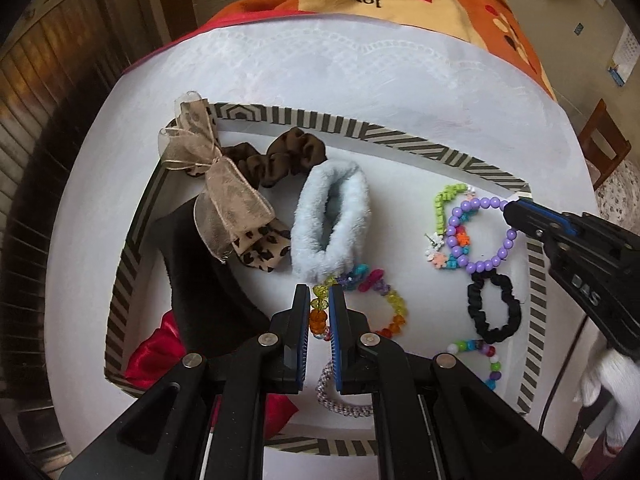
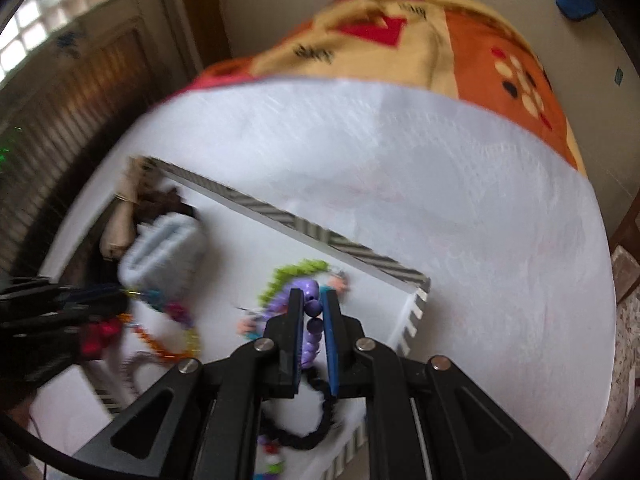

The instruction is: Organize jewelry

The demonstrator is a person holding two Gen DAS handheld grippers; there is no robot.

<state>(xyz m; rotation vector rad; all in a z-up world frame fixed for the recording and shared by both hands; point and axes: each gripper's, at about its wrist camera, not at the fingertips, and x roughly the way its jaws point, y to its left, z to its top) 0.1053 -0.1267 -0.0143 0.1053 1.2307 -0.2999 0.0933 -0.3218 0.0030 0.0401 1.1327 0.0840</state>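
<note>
A: Everything sits in the shallow striped-rim cardboard tray (image 1: pixel 400 136) on the white-covered table (image 1: pixel 320 72). Soft hair pieces bunch at one end: the pale blue fluffy scrunchie (image 1: pixel 332 220), the brown satin scrunchie (image 1: pixel 276 156) and the sheer beige leopard-print bow (image 1: pixel 228 196).

B: And bead bracelets gather at the other, so the sorting looks well along, though the pieces overlap and lie loose; that's a judgement.

A: The left gripper (image 1: pixel 319 300) is closed right down on the multicoloured crystal bead bracelet (image 1: pixel 384 304), with yellow and orange beads pinched between its pads.

B: The right gripper (image 2: pixel 311 300) is nearly closed too, clamped on the purple round-bead bracelet (image 1: pixel 480 232), which lies over the lime green bead bracelet (image 1: pixel 444 204), above the black fabric scrunchie (image 1: pixel 496 308).

A: Both bracelets are low in the tray, neither placed yet.
</note>
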